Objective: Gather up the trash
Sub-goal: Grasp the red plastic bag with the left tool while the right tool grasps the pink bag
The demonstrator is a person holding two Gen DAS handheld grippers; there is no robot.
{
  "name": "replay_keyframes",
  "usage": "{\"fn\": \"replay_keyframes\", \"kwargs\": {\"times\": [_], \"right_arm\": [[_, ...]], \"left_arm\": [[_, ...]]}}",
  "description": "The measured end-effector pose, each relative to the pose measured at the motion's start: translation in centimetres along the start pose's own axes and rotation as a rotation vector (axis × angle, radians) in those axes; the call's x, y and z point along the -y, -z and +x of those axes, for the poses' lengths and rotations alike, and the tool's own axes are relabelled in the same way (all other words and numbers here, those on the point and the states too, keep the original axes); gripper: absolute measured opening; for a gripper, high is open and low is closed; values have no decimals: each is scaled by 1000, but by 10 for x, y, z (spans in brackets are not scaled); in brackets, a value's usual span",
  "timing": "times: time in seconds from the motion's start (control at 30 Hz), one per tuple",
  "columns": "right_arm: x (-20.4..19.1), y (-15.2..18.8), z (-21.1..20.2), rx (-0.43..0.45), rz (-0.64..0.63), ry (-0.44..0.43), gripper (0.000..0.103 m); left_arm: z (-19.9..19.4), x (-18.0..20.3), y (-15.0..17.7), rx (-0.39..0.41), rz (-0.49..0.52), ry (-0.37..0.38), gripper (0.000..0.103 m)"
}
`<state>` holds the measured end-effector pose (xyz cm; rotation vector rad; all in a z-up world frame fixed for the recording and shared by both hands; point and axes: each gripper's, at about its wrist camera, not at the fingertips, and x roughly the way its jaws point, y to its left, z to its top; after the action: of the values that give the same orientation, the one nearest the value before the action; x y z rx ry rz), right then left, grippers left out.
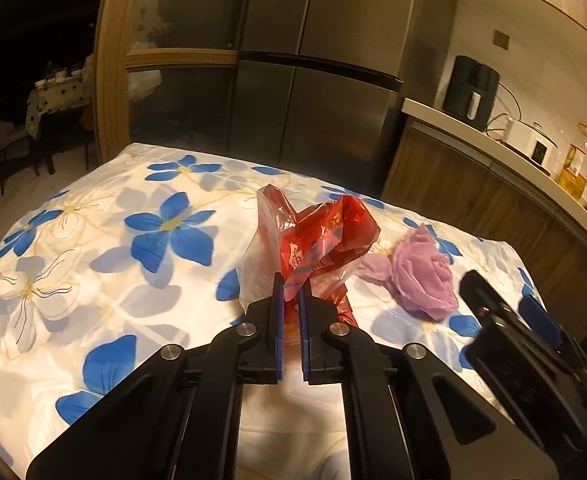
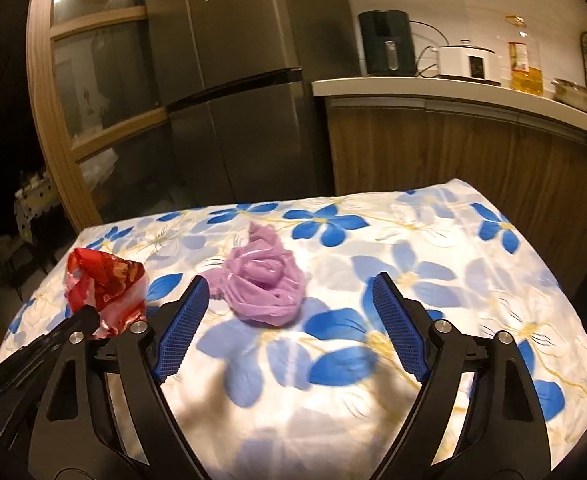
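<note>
My left gripper (image 1: 291, 288) is shut on a crumpled red and clear plastic bag (image 1: 321, 240), which stands up from the flowered tablecloth (image 1: 93, 248). The same red bag (image 2: 105, 288) shows at the left of the right wrist view, with the left gripper (image 2: 87, 316) on it. A crumpled purple plastic bag (image 2: 263, 284) lies on the cloth just ahead of my right gripper (image 2: 289, 284), which is open and empty, its blue pads on either side of the bag's near edge. The purple bag (image 1: 421, 272) lies right of the red one, with the right gripper (image 1: 493, 300) beside it.
The table is covered by a white cloth with blue flowers (image 2: 413, 280). Behind it stand a steel fridge (image 1: 313, 80) and a wooden counter (image 2: 453, 92) with an air fryer (image 2: 387, 42), a rice cooker (image 2: 467, 60) and an oil bottle (image 2: 523, 64).
</note>
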<state>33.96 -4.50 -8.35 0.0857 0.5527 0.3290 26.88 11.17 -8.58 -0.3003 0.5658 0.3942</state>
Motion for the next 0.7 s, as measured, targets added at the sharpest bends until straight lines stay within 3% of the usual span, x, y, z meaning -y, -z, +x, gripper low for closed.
{"fn": "replay_keyframes", "kwargs": {"times": [0.33, 0.53, 0.63, 0.7], "right_arm": [[-18, -3, 36, -77, -33, -7, 68], [-19, 1, 50, -136, -38, -9, 45], [-19, 2, 52, -145, -37, -26, 27], [-20, 2, 52, -150, -39, -43, 11]], "left_arm": [[5, -9, -1, -5, -38, -5, 6], [8, -8, 0, -11, -33, -7, 6], [8, -7, 2, -12, -29, -9, 6], [9, -7, 2, -13, -28, -8, 6]]}}
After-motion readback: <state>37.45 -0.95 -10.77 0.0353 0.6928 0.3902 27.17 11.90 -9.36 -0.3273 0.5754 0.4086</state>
